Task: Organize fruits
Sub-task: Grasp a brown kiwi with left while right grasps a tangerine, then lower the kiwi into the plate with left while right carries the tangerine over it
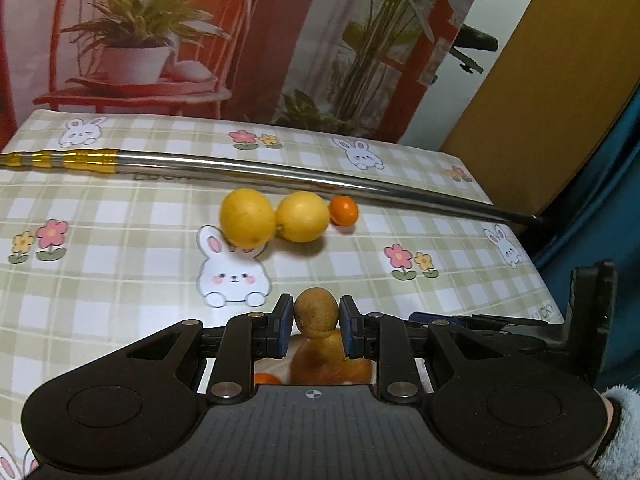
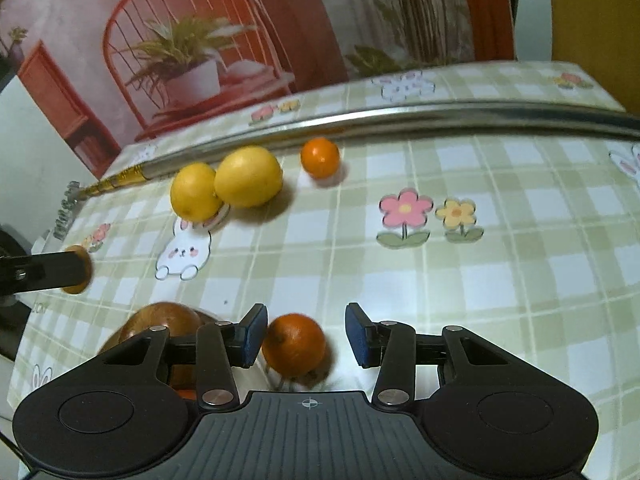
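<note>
My left gripper (image 1: 316, 320) is shut on a small brown-yellow fruit (image 1: 316, 312), held just above the tablecloth. Under it lie a bigger brown-orange fruit (image 1: 330, 364) and a small orange (image 1: 266, 379), both partly hidden. In the right wrist view, my right gripper (image 2: 306, 334) is open around an orange (image 2: 294, 344) that rests close to the left pad (image 2: 254, 334). Farther back, two lemons (image 2: 194, 192) (image 2: 248, 176) touch each other, with a small orange (image 2: 320, 157) to their right. The left gripper with its fruit (image 2: 78, 268) shows at the far left.
A long metal pole (image 1: 280, 174) with a gold end lies across the checked bunny tablecloth (image 1: 120, 280) behind the fruit. A brown fruit (image 2: 160, 320) sits behind my right gripper's left finger. A printed backdrop stands at the table's far edge. A fuzzy sleeve (image 1: 620, 420) shows at bottom right.
</note>
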